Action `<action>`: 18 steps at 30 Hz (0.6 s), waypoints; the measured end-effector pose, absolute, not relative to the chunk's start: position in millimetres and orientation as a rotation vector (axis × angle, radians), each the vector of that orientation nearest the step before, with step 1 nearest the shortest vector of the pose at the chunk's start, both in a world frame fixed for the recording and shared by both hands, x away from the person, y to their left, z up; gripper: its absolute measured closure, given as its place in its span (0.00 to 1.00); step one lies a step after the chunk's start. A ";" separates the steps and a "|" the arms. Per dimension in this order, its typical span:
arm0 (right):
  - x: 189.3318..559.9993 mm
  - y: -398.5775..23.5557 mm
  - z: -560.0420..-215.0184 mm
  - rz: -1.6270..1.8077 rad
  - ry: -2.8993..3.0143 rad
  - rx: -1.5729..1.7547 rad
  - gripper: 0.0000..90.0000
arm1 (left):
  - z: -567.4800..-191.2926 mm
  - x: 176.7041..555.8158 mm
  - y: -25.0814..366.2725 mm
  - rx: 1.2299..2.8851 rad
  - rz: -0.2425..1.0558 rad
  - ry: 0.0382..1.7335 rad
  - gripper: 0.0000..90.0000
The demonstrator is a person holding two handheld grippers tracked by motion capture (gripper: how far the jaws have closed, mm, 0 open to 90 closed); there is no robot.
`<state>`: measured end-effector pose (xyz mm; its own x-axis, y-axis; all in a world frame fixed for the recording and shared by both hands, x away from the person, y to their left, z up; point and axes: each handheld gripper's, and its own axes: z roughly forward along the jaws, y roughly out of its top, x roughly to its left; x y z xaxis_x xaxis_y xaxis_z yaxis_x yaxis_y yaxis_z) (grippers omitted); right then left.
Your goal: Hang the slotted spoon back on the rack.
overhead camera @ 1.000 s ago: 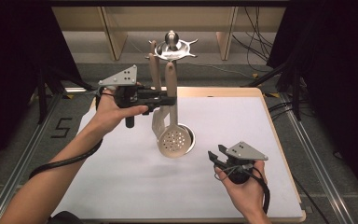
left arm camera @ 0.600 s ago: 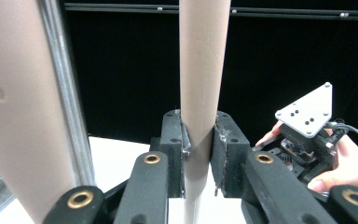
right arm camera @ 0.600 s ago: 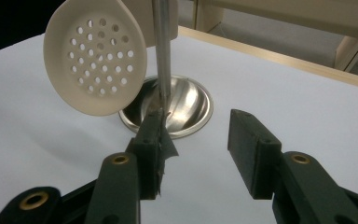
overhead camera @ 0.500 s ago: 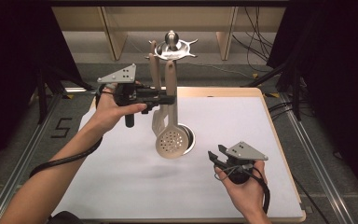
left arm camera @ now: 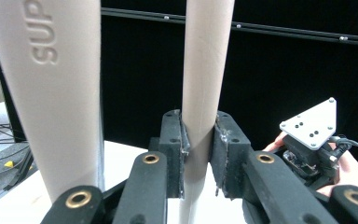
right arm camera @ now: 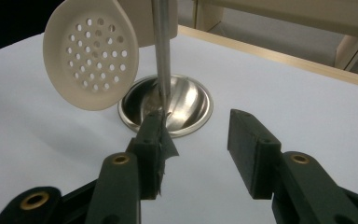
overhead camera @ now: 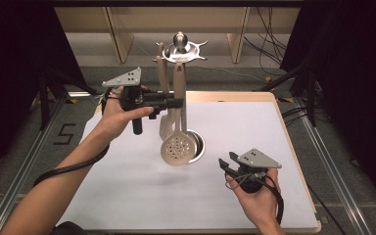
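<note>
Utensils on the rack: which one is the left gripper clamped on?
The perforated skimmer, by its handle. The left gripper has its jaws pressed on that handle. The other utensil hangs behind it, ungripped, showing no round holed head.

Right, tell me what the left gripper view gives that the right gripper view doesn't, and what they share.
Left gripper view alone: the left gripper shut on a beige utensil handle, a second handle with raised letters beside it, and the right gripper in the hand farther off. Right gripper view alone: the perforated skimmer head, the rack's steel base dish and post, with the right gripper's jaws open. Shared: the white table.
</note>
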<state>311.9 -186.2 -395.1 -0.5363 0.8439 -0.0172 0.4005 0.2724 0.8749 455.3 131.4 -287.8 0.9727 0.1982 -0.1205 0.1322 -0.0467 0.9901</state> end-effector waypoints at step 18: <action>311.5 -193.5 -395.6 1.199 2.031 1.172 0.64 | -294.5 421.7 150.5 1.584 0.306 0.344 0.62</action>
<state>311.5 -193.5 -395.6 -0.5029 0.8643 0.0047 0.4215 0.2405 0.8743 421.7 150.5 -294.5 0.9159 0.4011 -0.0158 0.0311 -0.0316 0.9990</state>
